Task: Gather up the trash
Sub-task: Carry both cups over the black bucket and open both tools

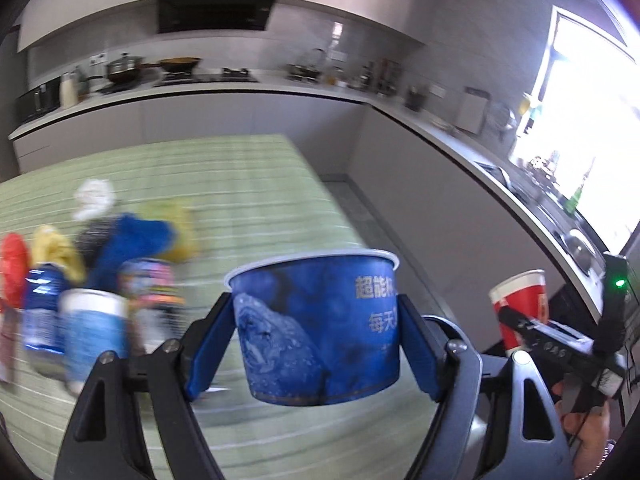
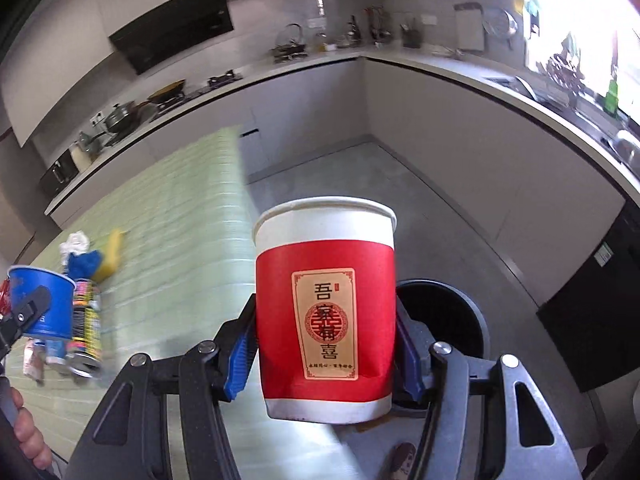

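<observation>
The left hand-held gripper (image 1: pixel 316 344) is clamped on a squat blue paper bowl with a white rim and white Chinese lettering (image 1: pixel 320 328); its blue pads (image 1: pixel 208 348) press the bowl's two sides, and the bowl sits upright and lifted clear of the surface. The right hand-held gripper (image 2: pixel 326 356) grips a tall red-and-white paper cup with a cream label of Chinese characters (image 2: pixel 326 312), its blue pads (image 2: pixel 240 356) tight on either side of the cup's lower half. The cup is upright and raised over the grey floor (image 2: pixel 460 240), just in front of a round black trash bin with a grey rim (image 2: pixel 460 308) that stands on the floor behind it. Part of a person's hand (image 2: pixel 28 436) shows at the lower left edge of the right wrist view.

Further off lies the pale green striped cloth-covered surface (image 1: pixel 240 184), with the remaining trash near its left side: a blurred white-and-blue can (image 1: pixel 96 332), a colourful printed can lying on its side (image 2: pixel 86 332), a crumpled blue wrapper (image 1: pixel 128 244), a yellow wrapper (image 1: pixel 176 232), a red packet (image 1: pixel 14 268) and a wad of white paper (image 1: pixel 94 200). These pieces crowd together; the blur hides which of them touch.

Beyond them runs a long grey kitchen counter (image 1: pixel 248 88) carrying pots and a hob, with a black range hood (image 1: pixel 216 4) above it and a bright window (image 1: pixel 584 128) at the right.
</observation>
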### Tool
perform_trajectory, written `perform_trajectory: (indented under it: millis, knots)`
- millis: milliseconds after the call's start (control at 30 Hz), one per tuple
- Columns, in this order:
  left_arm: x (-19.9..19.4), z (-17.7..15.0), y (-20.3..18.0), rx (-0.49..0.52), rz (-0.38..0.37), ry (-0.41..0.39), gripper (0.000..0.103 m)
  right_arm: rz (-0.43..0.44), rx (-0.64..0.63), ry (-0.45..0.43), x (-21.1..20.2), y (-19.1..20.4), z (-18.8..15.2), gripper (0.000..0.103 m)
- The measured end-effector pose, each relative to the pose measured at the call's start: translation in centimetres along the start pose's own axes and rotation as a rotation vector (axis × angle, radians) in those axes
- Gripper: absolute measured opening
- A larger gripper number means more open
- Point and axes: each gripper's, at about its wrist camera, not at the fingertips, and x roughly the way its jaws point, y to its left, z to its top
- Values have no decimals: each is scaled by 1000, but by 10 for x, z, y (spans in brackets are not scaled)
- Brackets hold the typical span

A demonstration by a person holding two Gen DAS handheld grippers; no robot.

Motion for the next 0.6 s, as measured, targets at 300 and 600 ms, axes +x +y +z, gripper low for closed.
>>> perform_trajectory:
  millis: [300, 600]
  knots:
    - [79, -14, -122, -12, -28, 103, 79, 40, -28, 145, 58, -133, 7, 61]
    - [147, -46, -183, 34, -24, 270, 79, 113, -49, 314, 137, -168, -22, 64]
